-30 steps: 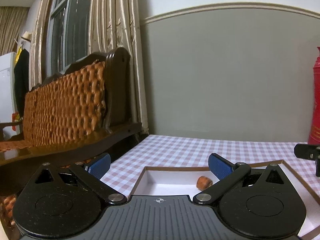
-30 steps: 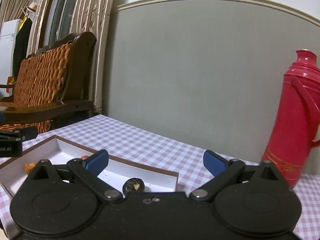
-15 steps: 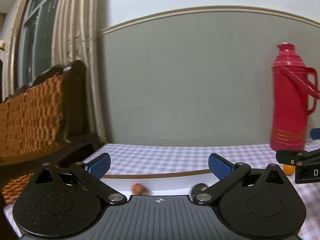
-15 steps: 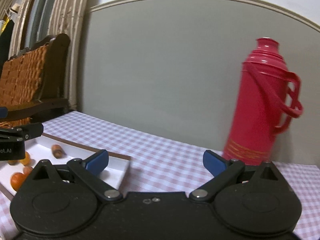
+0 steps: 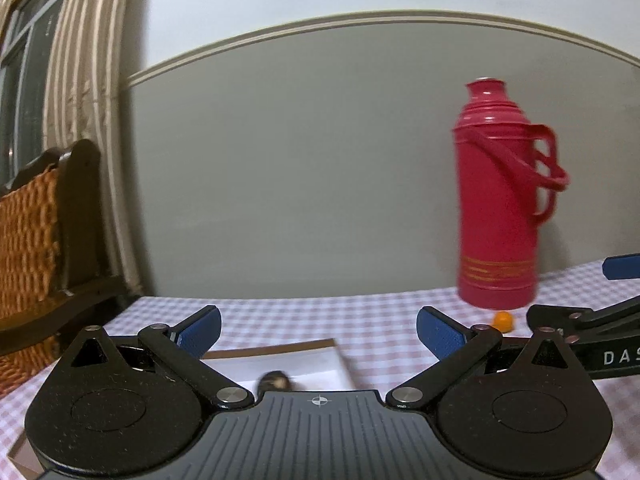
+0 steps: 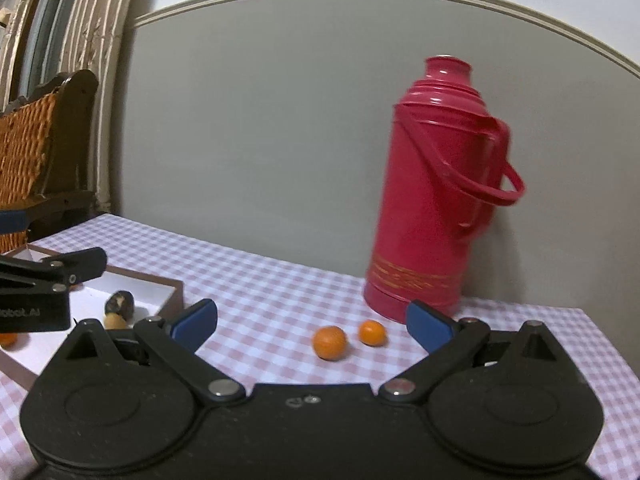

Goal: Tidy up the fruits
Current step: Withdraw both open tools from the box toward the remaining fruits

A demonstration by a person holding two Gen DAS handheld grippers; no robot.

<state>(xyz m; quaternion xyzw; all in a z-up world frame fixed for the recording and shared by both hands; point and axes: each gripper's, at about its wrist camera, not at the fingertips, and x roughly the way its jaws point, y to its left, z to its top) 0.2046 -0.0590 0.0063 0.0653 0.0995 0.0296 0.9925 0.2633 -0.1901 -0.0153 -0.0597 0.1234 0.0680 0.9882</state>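
At the far left of the right wrist view, a wicker-backed chair (image 6: 28, 152) stands off the edge of the checked desk (image 6: 280, 292). Next comes a shallow white box (image 6: 160, 296) with a brown rim, holding a dark fruit (image 6: 119, 303), a pale one (image 6: 116, 322) beside it and an orange one (image 6: 8, 339) at the picture's edge. The left tool (image 5: 318, 326) hangs over the box's right end, its blue pads spread wide with nothing between them. Further right, two small oranges (image 6: 330, 343) (image 6: 372, 333) lie close together on the bare cloth, well apart from the box. The right tool (image 6: 312, 322) hovers above them, likewise wide open and empty. Just behind the oranges stands an upright red flask (image 6: 436, 200) against the grey wall.
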